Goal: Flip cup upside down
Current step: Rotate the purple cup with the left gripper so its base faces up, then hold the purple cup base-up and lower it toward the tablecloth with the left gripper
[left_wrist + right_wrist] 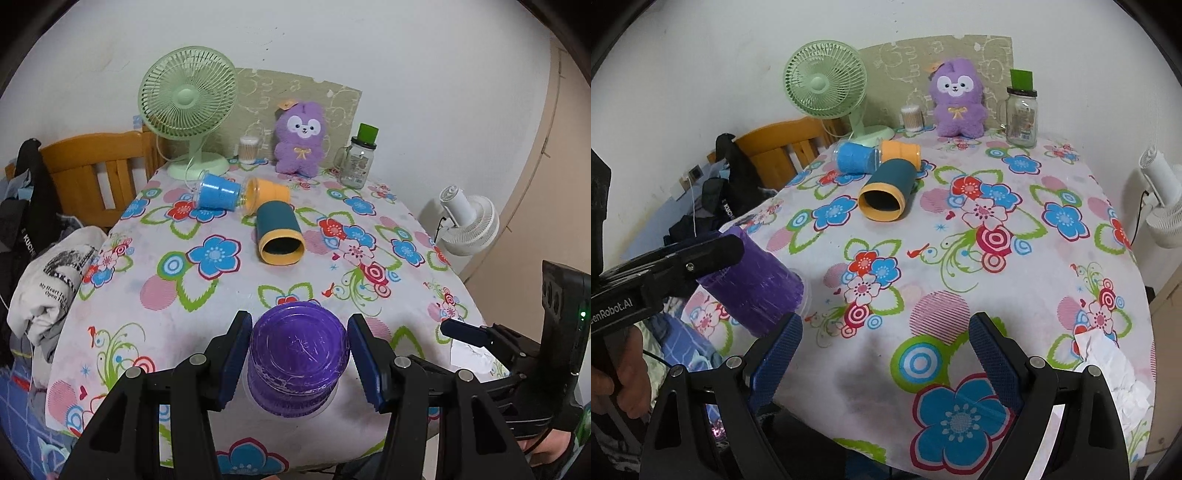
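Note:
A purple plastic cup (pixel 298 356) stands upside down on the floral tablecloth (pixel 207 295) near the table's front edge, its base toward the camera. My left gripper (pixel 299 360) straddles it, blue pads on both sides with small gaps, so it looks open. In the right wrist view the cup (pixel 757 286) shows at the left with the left gripper's finger across it. My right gripper (pixel 884 360) is open and empty above the tablecloth (pixel 960 258). A teal cup with a yellow rim (pixel 279 232), a blue cup (pixel 218 192) and an orange cup (pixel 267 194) lie on their sides further back.
At the table's back stand a green fan (pixel 188 107), a purple plush toy (pixel 301 138), a glass jar with a green lid (pixel 356 160) and a cotton swab tub (pixel 248 149). A wooden chair (pixel 96 166) and clothes are left. A white fan (pixel 467 223) is right. Crumpled tissue (pixel 1108 365) lies front right.

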`<state>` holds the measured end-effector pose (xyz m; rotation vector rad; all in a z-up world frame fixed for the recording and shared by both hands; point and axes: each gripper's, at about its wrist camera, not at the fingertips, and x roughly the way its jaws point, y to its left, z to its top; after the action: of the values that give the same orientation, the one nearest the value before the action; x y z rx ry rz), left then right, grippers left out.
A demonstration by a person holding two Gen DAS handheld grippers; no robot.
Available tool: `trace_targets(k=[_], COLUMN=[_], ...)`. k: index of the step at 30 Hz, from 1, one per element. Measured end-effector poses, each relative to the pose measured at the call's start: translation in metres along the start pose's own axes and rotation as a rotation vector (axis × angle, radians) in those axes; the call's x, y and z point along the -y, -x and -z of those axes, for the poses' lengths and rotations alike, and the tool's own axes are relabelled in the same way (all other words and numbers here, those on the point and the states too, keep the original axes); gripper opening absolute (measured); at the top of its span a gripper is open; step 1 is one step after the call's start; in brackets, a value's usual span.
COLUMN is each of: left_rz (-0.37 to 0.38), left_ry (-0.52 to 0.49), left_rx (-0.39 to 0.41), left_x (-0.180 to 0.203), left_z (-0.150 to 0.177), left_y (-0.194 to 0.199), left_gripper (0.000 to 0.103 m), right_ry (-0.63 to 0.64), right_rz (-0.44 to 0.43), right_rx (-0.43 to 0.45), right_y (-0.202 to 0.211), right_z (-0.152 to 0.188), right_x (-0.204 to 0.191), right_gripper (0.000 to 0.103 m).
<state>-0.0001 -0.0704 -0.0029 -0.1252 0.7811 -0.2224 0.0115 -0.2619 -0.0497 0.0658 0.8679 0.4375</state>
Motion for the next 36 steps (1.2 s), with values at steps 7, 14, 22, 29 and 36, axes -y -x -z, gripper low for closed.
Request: trace_targets(k=[7,14,22,29,36], left_rz=[-0.011,-0.024,-0.031,-0.034,-0.05], left_ry=[0.019,0.028,0.035,0.036,0.039], left_rx=[0.014,0.043,0.051,0.055,0.044], left_x=[-0.004,-0.007,-0.008,-0.009,-0.013], left_z=[0.002,0.0,-0.001,-0.001,-0.001], left_y=[0.004,0.012,0.014,0.015,0.009], left_gripper=[0.056,0.056,0.056,0.056,0.056], right_ry=[0.026,0.031,0.039,0.042,0.041], right_rz=[0.004,-0.002,-0.006,-0.01,-0.014], right_rx=[0.027,0.029,0.034,0.029,0.015], right_y=[0.005,0.005,0.004,0.003,-0.002], right_z=[-0.004,-0.005,-0.006,-0.006,-0.004], right_x=[-0.01,-0.013,-0.015,-0.017,-0.016], right_gripper=[0.093,0.093,0.093,0.093,0.093])
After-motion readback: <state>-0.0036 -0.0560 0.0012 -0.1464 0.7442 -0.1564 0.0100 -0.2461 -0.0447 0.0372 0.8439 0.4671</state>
